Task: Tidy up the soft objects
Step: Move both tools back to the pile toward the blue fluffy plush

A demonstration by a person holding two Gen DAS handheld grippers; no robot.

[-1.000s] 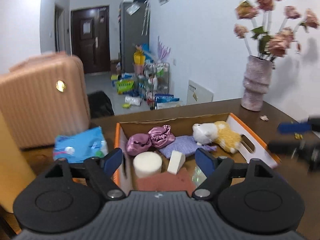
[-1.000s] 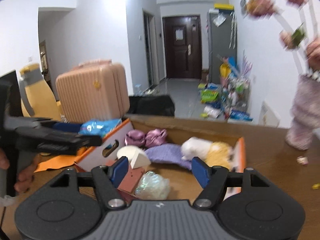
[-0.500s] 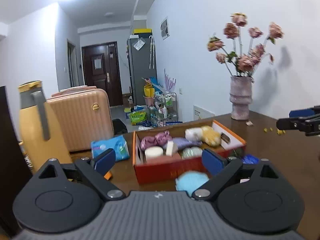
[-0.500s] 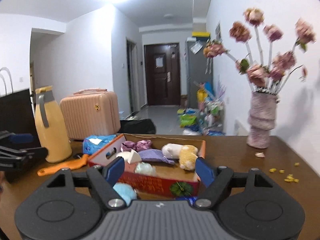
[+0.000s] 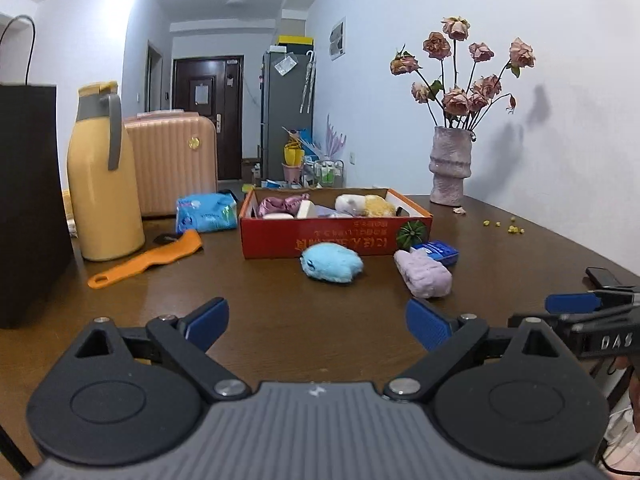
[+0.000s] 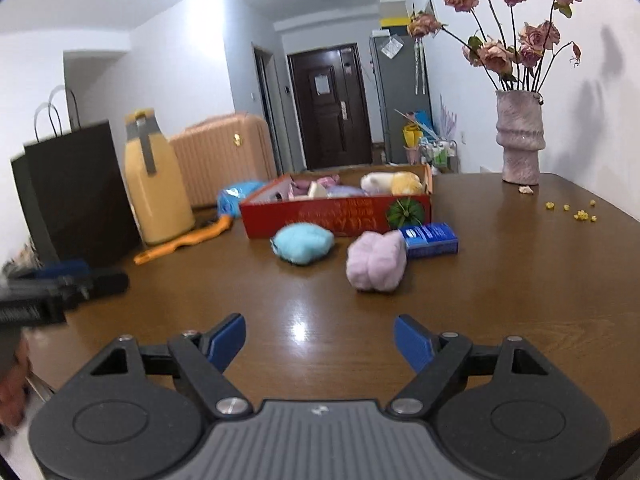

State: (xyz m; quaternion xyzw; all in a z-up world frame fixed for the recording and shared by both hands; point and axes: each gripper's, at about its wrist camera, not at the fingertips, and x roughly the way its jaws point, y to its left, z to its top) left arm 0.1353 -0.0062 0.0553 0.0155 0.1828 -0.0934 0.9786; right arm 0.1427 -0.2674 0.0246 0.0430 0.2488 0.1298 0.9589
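A red cardboard box (image 5: 336, 236) (image 6: 320, 216) stands mid-table and holds several soft items: pink scrunchies, sponges, a white and yellow plush (image 5: 364, 205) (image 6: 394, 182). A fluffy blue item (image 5: 331, 263) (image 6: 303, 243) and a fluffy lilac item (image 5: 424, 278) (image 6: 376, 261) lie on the table in front of the box. My left gripper (image 5: 318, 322) is open and empty, low over the near table. My right gripper (image 6: 320, 340) is open and empty, also well short of the soft items. Each gripper shows at the edge of the other's view.
A small blue carton (image 5: 436, 250) (image 6: 430, 238) lies by the box's right corner. A yellow jug (image 5: 102, 176), a black paper bag (image 5: 28, 200), an orange scraper (image 5: 148, 258) and a blue packet (image 5: 206, 214) stand on the left. A vase of roses (image 5: 450, 168) stands at the back right.
Both grippers have pulled back from above the box to the near side of the table and dropped lower. The blue and lilac items in front of the box have come into view.
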